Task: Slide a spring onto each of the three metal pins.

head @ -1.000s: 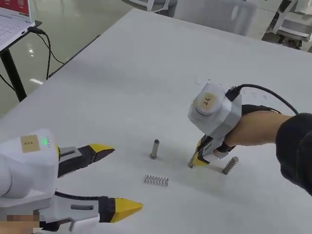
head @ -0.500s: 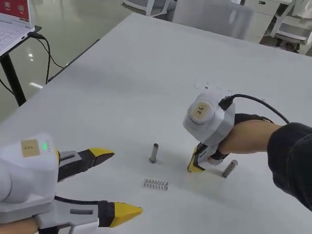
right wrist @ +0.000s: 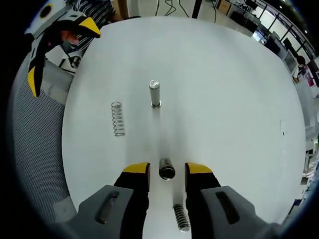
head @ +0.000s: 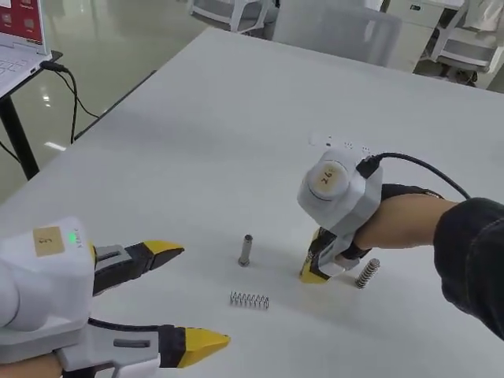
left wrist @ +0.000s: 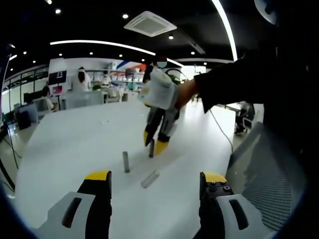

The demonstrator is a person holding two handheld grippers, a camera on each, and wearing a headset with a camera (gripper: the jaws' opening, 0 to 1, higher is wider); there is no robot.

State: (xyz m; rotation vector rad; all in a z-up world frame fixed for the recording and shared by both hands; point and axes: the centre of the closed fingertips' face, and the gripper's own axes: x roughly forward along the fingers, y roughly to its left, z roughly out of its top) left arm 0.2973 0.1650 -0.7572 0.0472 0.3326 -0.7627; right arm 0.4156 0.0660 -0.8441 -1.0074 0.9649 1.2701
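You have, per count: 2 pins, i.e. pin 1 (head: 246,250) and pin 2 (right wrist: 166,169) at its 3 o'clock. 2 springs: spring A (head: 250,300) at pin 1's 6 o'clock, spring B (head: 365,273) approx. 3 o'clock.

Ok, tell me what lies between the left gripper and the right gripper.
In the head view: a loose spring lying flat and an upright pin, between left gripper and right gripper.
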